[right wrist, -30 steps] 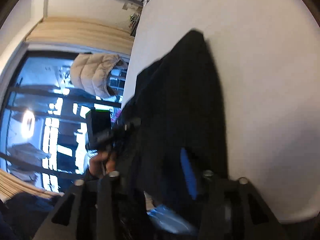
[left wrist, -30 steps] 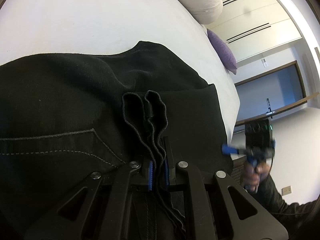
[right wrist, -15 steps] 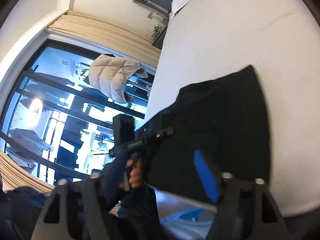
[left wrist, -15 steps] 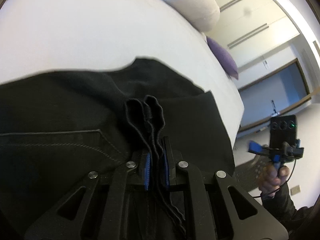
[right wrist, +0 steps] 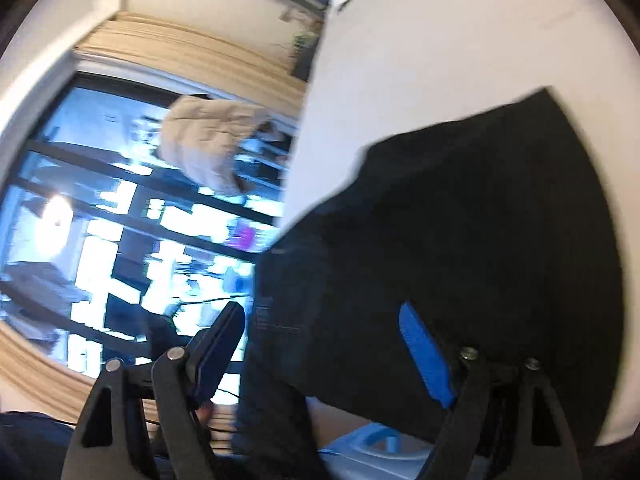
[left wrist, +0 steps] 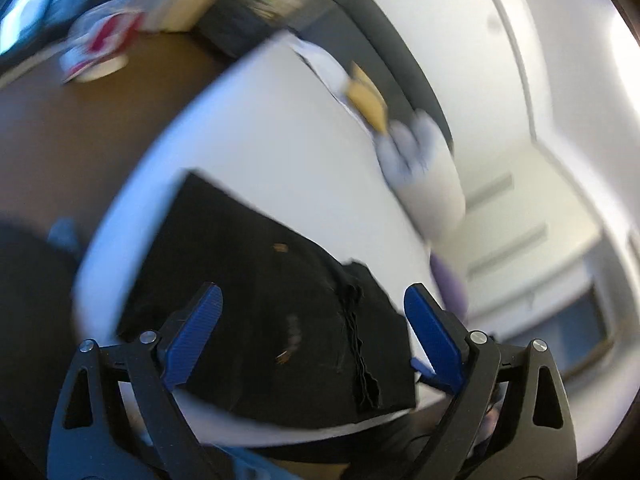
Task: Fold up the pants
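Note:
Black pants [left wrist: 260, 300] lie folded into a compact rectangle at the near corner of a white bed [left wrist: 260, 128]. A bunched dark edge [left wrist: 360, 344] runs down the right side of the bundle. My left gripper [left wrist: 312, 300] is open and empty, raised above and back from the pants. In the right wrist view the pants [right wrist: 460, 248] lie flat on the bed [right wrist: 460, 48]. My right gripper [right wrist: 320, 320] is open and empty above their near edge. Both views are motion-blurred.
Pillows [left wrist: 416, 156] and a yellow cushion [left wrist: 366, 100] lie at the bed's far end. A brown floor [left wrist: 80, 128] is left of the bed. A large window [right wrist: 120, 220] and a beige puffer jacket [right wrist: 208, 140] are beyond the bed's left side.
My left gripper has opened, let go of the bunched pants edge and pulled up and back. My right gripper has also drawn back. The pants now lie free on the bed.

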Tool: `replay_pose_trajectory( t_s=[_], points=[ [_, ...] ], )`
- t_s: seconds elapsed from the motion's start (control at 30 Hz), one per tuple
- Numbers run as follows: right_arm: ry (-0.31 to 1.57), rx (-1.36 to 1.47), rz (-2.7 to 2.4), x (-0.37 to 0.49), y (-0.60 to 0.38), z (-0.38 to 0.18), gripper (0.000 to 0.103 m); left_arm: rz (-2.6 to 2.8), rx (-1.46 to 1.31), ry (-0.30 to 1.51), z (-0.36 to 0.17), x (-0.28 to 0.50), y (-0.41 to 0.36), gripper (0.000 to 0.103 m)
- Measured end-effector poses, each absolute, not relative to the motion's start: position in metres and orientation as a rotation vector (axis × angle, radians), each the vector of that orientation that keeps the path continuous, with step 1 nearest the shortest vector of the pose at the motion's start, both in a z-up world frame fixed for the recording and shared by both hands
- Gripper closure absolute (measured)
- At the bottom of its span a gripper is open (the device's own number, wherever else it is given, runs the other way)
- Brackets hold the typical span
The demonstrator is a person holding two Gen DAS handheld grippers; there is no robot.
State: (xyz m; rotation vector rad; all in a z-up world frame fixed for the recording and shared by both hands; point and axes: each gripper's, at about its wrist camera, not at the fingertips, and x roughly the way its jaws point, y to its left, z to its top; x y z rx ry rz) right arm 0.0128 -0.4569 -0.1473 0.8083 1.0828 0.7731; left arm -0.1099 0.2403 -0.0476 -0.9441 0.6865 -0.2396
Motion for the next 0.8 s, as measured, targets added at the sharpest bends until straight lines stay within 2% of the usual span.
replay_pose_trajectory(
  t_s=[0.2, 0.37, 0.7, 0.8],
  points=[
    [1.084, 0.880, 0.899, 0.029, -0.411, -0.142, 0.020, -0.187, -1.165, 0.715, -0.087, -0.154, 0.270, 0.010],
    [1.100, 0.860, 0.946, 0.031, -0.379, -0.135, 0.020, -0.230, -1.298, 0.778, -0.121, -0.153, 0.269, 0.011],
    [1.119, 0.866, 0.935, 0.031, -0.379, -0.135, 0.020, -0.258, -1.461, 0.747, -0.167, -0.136, 0.260, 0.013],
    [1.110, 0.884, 0.935, 0.032, -0.375, -0.134, 0.020, -0.256, -1.495, 0.733, -0.173, -0.135, 0.261, 0.017]
  ],
)
